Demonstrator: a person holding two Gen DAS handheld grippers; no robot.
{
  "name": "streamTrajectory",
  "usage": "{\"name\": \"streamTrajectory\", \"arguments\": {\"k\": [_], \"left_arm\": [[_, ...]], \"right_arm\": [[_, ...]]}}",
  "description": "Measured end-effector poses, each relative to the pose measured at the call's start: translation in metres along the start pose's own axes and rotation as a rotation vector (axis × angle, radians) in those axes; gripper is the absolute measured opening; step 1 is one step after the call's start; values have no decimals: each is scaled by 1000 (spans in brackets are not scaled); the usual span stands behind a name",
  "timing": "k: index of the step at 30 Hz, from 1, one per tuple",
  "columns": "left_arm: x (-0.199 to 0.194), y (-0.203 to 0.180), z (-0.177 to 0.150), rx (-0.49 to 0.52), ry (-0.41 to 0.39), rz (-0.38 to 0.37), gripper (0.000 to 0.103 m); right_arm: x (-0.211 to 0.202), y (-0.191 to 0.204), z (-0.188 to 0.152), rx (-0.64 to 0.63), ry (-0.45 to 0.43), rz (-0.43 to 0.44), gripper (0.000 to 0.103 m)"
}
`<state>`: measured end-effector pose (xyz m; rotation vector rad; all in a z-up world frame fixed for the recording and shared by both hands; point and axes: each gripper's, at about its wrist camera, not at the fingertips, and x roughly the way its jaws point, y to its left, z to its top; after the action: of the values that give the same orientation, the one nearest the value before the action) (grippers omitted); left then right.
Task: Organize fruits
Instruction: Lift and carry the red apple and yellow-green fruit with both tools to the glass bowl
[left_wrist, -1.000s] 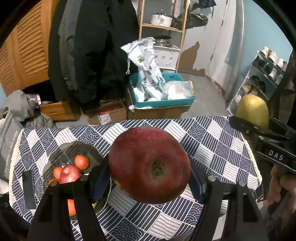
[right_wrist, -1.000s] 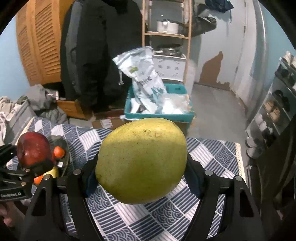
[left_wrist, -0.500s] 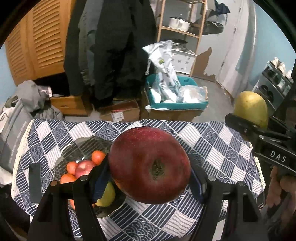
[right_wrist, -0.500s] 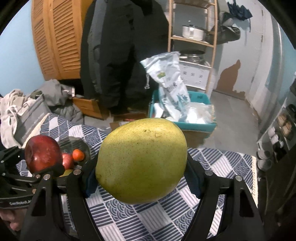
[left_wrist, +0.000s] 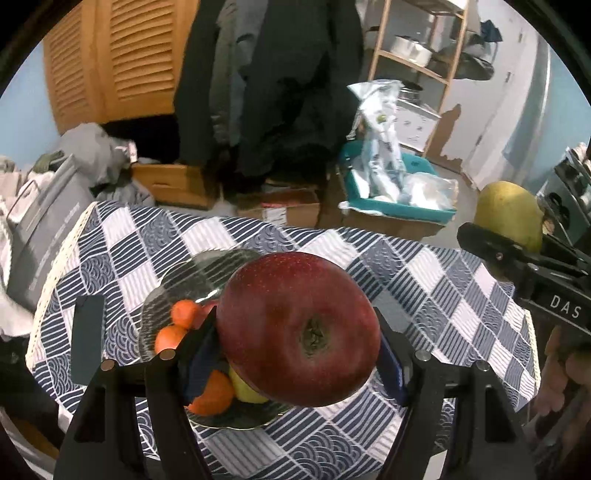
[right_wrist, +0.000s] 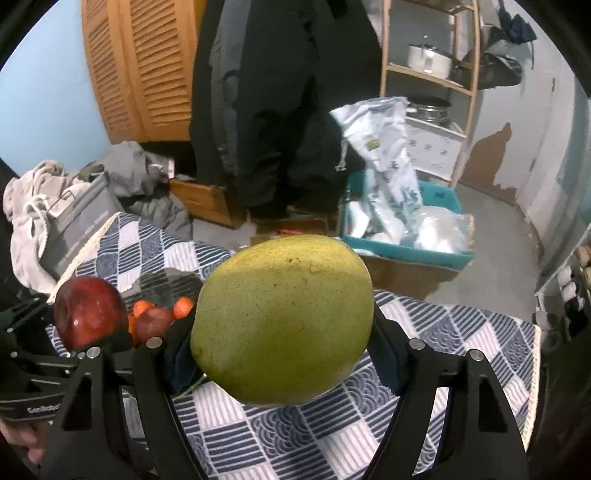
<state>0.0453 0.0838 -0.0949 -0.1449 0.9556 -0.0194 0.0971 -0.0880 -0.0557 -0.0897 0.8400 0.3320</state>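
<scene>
My left gripper (left_wrist: 297, 334) is shut on a big red apple (left_wrist: 299, 328) and holds it above a glass fruit bowl (left_wrist: 177, 288). The bowl holds small oranges (left_wrist: 184, 313), a larger orange (left_wrist: 214, 393), a yellow-green fruit and a small red apple (right_wrist: 153, 323). My right gripper (right_wrist: 282, 332) is shut on a large green mango (right_wrist: 282, 319), held above the table's middle. The mango also shows at the right of the left wrist view (left_wrist: 508, 212). The red apple shows at the left of the right wrist view (right_wrist: 90, 312).
The table wears a blue-and-white patterned cloth (left_wrist: 424, 280). A dark flat phone-like object (left_wrist: 86, 339) lies left of the bowl. Beyond the table are cardboard boxes (left_wrist: 280, 210), a teal bin (left_wrist: 399, 210) with bags, a wooden shelf and hanging coats.
Both grippers have moved left with their fruit. The bowl has slid toward the centre of the left wrist view and now lies under the red apple.
</scene>
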Motion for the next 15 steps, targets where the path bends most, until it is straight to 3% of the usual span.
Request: {"name": "streamTrajectory", "arguments": {"k": [15], "left_arm": [[48, 58, -24, -88, 109, 48, 76]], "right_arm": [[74, 54, -8, -54, 115, 85, 77]]}}
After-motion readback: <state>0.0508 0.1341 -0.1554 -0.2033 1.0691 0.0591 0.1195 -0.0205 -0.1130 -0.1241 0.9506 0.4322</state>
